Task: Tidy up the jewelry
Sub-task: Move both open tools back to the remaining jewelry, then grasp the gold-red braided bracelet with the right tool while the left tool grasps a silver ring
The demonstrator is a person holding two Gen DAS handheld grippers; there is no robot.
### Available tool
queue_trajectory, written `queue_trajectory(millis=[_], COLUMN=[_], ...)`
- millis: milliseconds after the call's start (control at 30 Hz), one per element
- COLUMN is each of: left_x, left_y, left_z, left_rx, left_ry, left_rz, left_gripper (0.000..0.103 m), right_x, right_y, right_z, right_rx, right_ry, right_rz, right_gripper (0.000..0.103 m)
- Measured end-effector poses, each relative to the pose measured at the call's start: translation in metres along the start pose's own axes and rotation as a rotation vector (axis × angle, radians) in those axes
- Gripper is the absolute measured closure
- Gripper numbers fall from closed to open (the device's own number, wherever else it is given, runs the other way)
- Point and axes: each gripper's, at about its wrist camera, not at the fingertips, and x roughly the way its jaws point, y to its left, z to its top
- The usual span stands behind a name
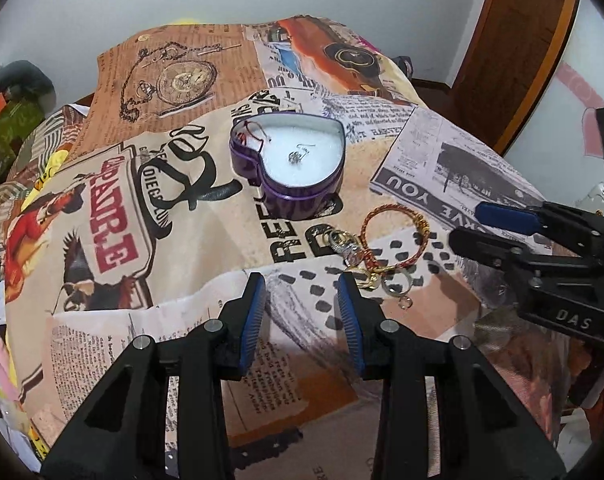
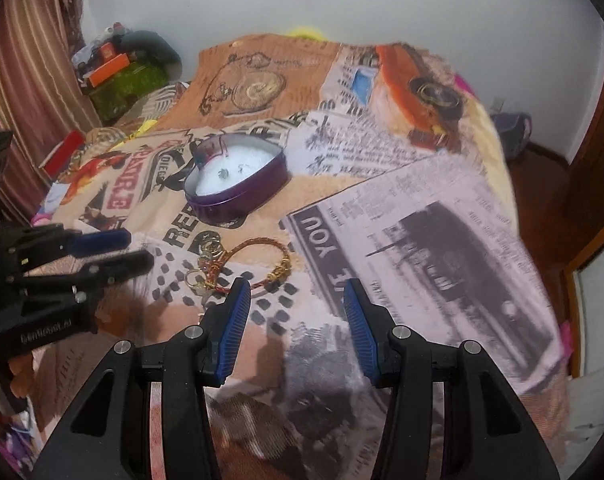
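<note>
My left claw (image 1: 302,280) and right claw (image 2: 298,286) both spread, empty; bracelet (image 1: 394,236) ahead; curtain (image 2: 30,72) shows only rightward

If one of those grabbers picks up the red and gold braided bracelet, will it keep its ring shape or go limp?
The braided bracelet lies as a neat open loop, so it probably holds its shape with slight flex. It looks thin, likely light. It touches the pile of rings beside it, so lifting it may drag some of them across the printed cloth.
</note>
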Motion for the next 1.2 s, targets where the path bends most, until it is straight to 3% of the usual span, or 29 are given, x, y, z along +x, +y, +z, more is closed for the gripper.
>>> queue_trajectory(millis=[267, 333, 500, 733, 867, 1200], left_x=[0.001, 0.003, 0.009, 0.022, 0.030, 0.045], left_y=[0.004, 0.000, -0.011, -0.022, -0.028, -0.029], left_z=[-0.003, -0.004, -0.005, 0.003, 0.009, 0.012], left_rx=[-0.028, -0.016, 0.016, 0.029, 0.029, 0.017], left_ry=[-0.031, -0.032, -0.008, 0.006, 0.007, 0.013], left_rz=[0.000, -0.005, -0.073, -0.076, -0.075, -0.057], left_gripper=[0.066, 0.066, 0.066, 0.067, 0.078, 0.092], right_x=[0.027, 0.033, 0.037, 0.029, 0.022, 0.013], right_y=[0.004, 0.002, -0.003, -0.005, -0.002, -0.009], right_z=[0.002, 0.003, 0.000, 0.000, 0.004, 0.007], right_rx=[0.031, 0.044, 0.033, 0.023, -0.004, 0.007], right_ry=[0.028, 0.044, 0.046, 0.013, -0.021, -0.062], right_rz=[0.010, 0.005, -0.034, -0.014, -0.026, -0.013], right_gripper=[0.061, 0.076, 0.093, 0.094, 0.094, 0.094])
